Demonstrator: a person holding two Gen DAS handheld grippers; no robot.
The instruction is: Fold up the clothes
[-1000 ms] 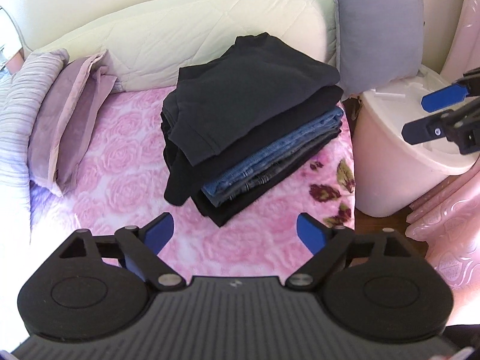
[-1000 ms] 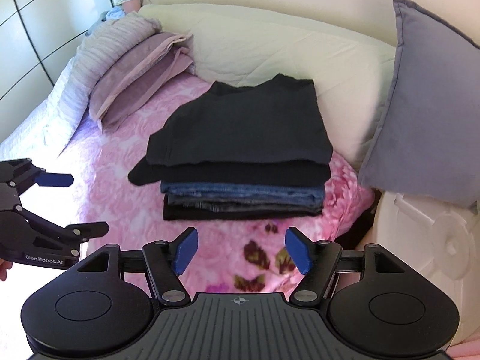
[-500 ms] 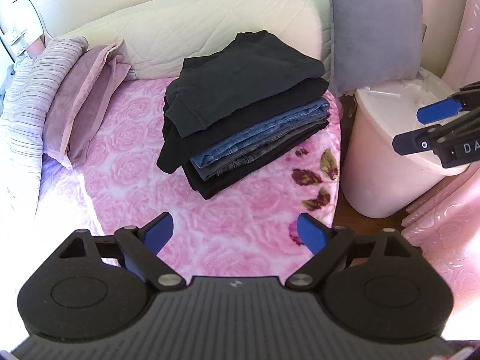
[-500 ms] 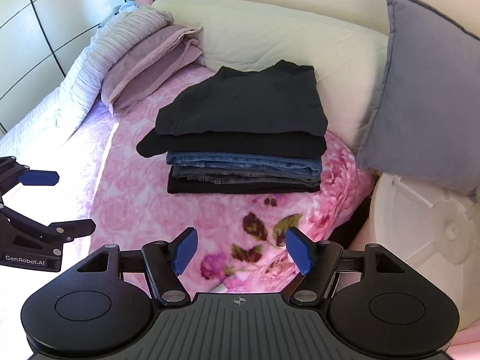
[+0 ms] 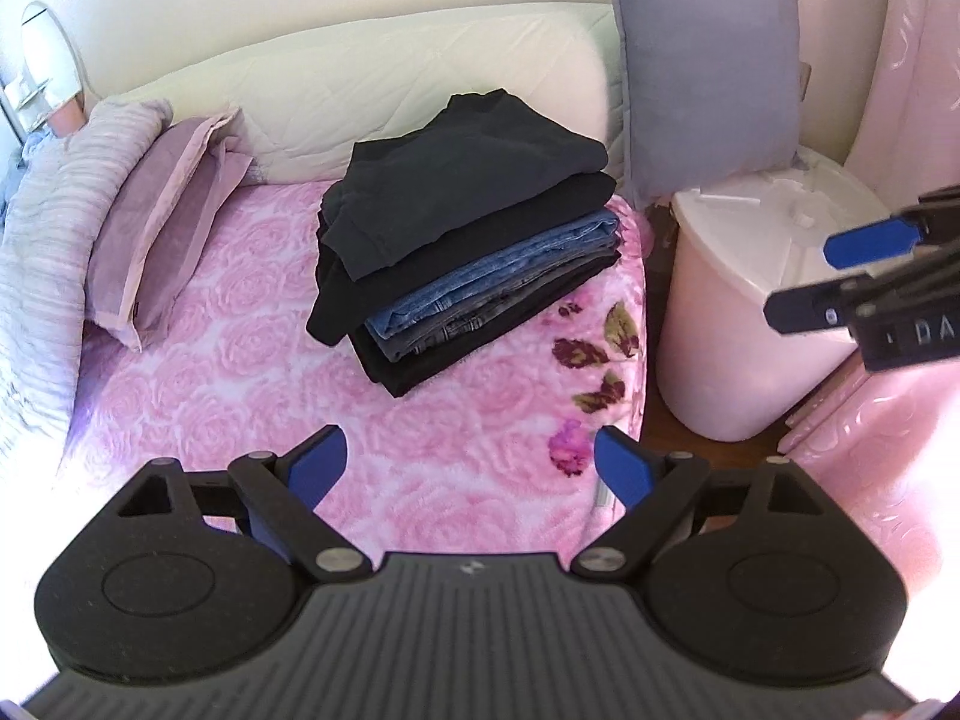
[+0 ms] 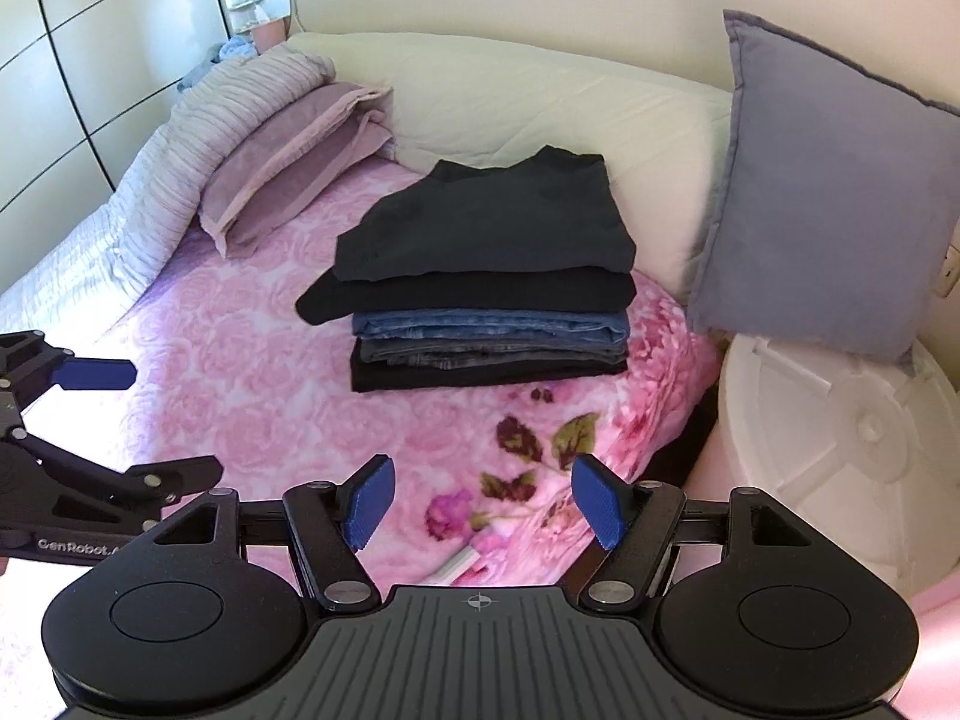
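Pillows, far left: a striped pillow [image 6: 240, 102] and a mauve pillow [image 6: 288, 156] are seen leaning at the head of the bed, well apart from the clothes.
Left hand-held gripper [image 5: 471, 465]: held above the near part of the pink rose blanket [image 5: 240, 372]; blue pads spread wide, released, nothing between them.
Task's thing: a stack of folded clothes [image 6: 486, 276] is found on the blanket near the cream bolster [image 6: 528, 96]. A black top [image 6: 486, 222] lies uppermost, a second black piece under it, then blue jeans [image 6: 498, 324], grey denim, and a black piece at the bottom. Edges are fairly well aligned; one dark corner is seen to stick out on the left.
Right hand-held gripper [image 6: 483, 501]: held near the blanket's floral corner, short of the stack; pads apart, released, empty.
Far right: a grey cushion [image 6: 822, 192] is propped above a white lidded bin [image 6: 840, 450] beside the bed.
Step in hand: not settled. No loose garment is visible. The scene would fit either a completed stack or a pause before another piece is brought.
Next move: no grasp is indicated by what is shown.
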